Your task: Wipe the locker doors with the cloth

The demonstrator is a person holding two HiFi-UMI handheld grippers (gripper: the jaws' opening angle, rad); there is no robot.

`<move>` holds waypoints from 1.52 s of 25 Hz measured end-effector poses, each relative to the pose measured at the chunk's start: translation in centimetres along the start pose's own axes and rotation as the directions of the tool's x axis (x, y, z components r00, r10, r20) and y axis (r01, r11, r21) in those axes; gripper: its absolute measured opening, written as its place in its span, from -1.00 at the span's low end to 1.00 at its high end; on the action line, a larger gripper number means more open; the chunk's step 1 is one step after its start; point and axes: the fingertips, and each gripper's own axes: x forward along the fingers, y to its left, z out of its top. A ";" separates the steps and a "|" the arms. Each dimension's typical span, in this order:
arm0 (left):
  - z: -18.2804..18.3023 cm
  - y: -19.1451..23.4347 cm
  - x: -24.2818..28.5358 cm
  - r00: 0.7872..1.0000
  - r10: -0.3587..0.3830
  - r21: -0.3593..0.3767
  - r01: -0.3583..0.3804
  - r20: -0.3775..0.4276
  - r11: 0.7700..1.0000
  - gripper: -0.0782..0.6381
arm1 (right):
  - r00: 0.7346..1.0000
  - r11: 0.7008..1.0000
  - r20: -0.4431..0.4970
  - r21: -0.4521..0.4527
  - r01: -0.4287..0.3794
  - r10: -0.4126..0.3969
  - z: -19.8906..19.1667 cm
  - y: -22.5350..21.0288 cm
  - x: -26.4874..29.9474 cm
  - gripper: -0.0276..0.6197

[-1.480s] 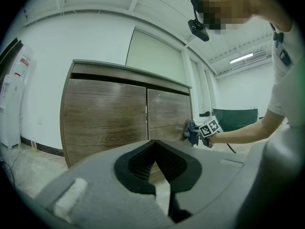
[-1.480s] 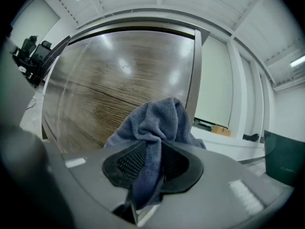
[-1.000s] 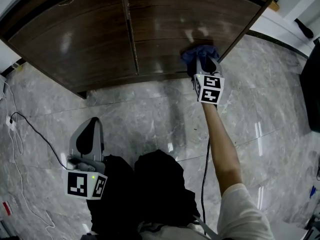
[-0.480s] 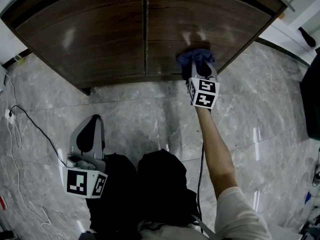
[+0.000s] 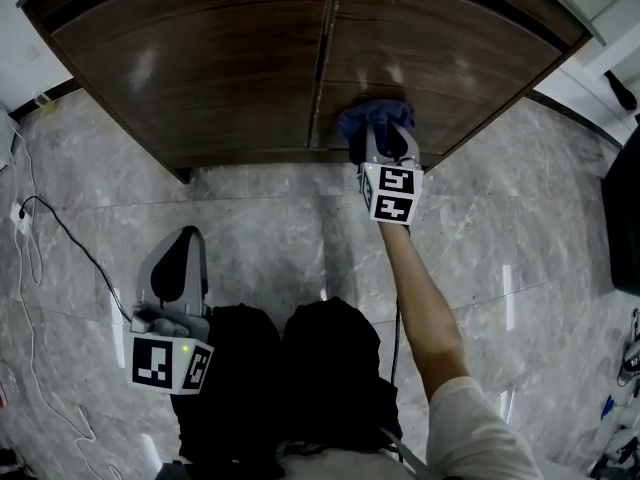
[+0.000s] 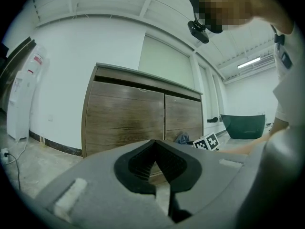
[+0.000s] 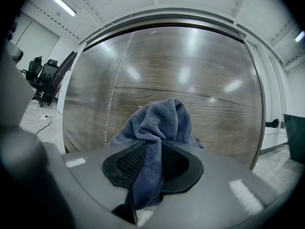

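Two dark wooden locker doors (image 5: pixel 220 63) fill the top of the head view, with a seam (image 5: pixel 322 68) between them. My right gripper (image 5: pixel 381 140) is shut on a blue cloth (image 5: pixel 372 118) and presses it against the lower part of the right door (image 7: pixel 200 85), a little right of the seam. In the right gripper view the cloth (image 7: pixel 159 120) bunches out in front of the jaws and hangs down between them. My left gripper (image 5: pixel 180 260) is held low at the person's side, far from the doors, shut with nothing in it. From the left gripper view the locker (image 6: pixel 138 116) stands ahead.
Grey marble floor (image 5: pixel 250 228) lies in front of the locker. A black cable (image 5: pixel 62 253) trails over it at the left. A dark object (image 5: pixel 625 208) stands at the right edge. Office chairs (image 7: pixel 40 78) stand off to the left, and a dark green tub (image 6: pixel 245 125) to the right.
My right gripper has slid the cloth leftward along the lower right door, from near its right edge toward the seam. The left gripper stays low at the side.
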 end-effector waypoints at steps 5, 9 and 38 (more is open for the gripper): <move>-0.1 1.2 -0.8 1.000 0.019 -0.006 -0.019 0.003 1.000 -0.78 | 0.999 0.998 0.001 -0.043 -0.045 0.045 0.1 3.3 0.5 -0.63; -0.1 1.9 -1.2 0.999 0.032 -0.007 -0.032 0.002 0.999 -0.78 | 0.994 0.991 -0.003 -0.080 -0.108 0.108 0.2 6.6 1.0 -0.63; -0.4 0.5 0.3 0.999 0.025 0.022 -0.024 -0.032 0.999 -0.78 | 0.978 0.961 -0.177 -0.233 -0.151 0.110 -9.2 1.1 1.1 -0.63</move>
